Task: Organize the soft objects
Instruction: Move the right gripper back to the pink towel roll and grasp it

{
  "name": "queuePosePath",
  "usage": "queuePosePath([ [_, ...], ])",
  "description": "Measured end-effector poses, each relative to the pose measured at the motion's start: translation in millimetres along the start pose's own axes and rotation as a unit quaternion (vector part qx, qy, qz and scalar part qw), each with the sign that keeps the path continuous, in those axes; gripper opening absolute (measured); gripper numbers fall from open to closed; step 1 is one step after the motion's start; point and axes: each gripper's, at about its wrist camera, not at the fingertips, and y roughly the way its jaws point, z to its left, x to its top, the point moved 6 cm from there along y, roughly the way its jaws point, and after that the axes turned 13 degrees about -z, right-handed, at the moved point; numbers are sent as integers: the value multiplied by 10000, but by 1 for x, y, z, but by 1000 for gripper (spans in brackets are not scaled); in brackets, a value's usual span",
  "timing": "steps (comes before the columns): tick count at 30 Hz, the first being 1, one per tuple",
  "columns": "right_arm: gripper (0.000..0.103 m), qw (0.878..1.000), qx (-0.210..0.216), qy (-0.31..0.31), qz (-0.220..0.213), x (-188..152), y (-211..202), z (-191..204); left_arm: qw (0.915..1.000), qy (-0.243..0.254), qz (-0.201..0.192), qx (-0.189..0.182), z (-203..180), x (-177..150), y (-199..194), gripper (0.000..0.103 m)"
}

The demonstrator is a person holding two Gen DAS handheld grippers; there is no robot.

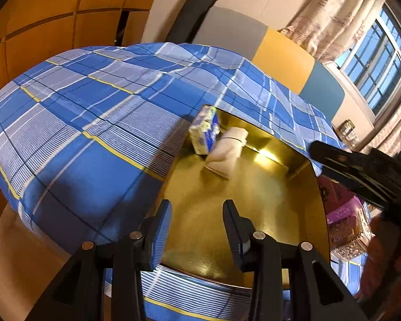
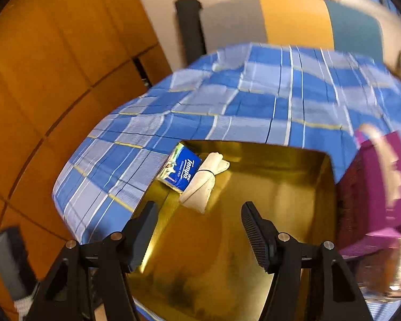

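Note:
A gold tray (image 1: 243,214) (image 2: 267,187) lies on a bed with a blue plaid sheet (image 1: 80,123) (image 2: 227,107). In its far left corner a blue Tempo tissue pack (image 1: 204,131) (image 2: 183,171) stands on edge, with a rolled white towel (image 1: 227,151) (image 2: 204,183) leaning against it. My left gripper (image 1: 197,224) is open and empty over the tray's near edge. My right gripper (image 2: 197,227) is open and empty above the tray's near part; its black body (image 1: 366,171) shows at the right of the left wrist view.
A purple box (image 2: 382,184) (image 1: 342,206) sits right of the tray. Orange wood wall panels (image 2: 53,80) stand to the left. A headboard in grey, yellow and teal (image 1: 280,61) and a dark post (image 2: 189,26) stand behind the bed. A window (image 1: 377,61) is at the far right.

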Motion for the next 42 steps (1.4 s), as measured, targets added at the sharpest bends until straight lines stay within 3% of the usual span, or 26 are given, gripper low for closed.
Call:
queuePosePath([
  [4,66,9986,-52,-390,-349,2,-42,-7,9997,121,31,-199,-18,-8,-2,39],
  [8,68,9916,-369,-904,-845,3,-91,-25,9985,280,97,-460,-41,-21,-2,40],
  [16,71,9814,-1265,-741,-1240,3,-162,-107,9922,541,408,-1046,-92,-49,-4,41],
  [22,72,9732,-2050,-323,-990,-18,-191,-195,9843,929,630,-1363,-133,-72,-9,42],
  [27,72,9640,-2639,9,-337,-50,-202,-277,9747,1369,743,-1602,-170,-93,-14,42],
  [33,72,9491,-3115,384,281,-79,-216,-358,9568,1945,905,-1961,-220,-119,-21,42],
  [42,72,9192,-3891,574,192,-64,-242,-460,9293,2401,1067,-2596,-276,-145,-37,42],
])
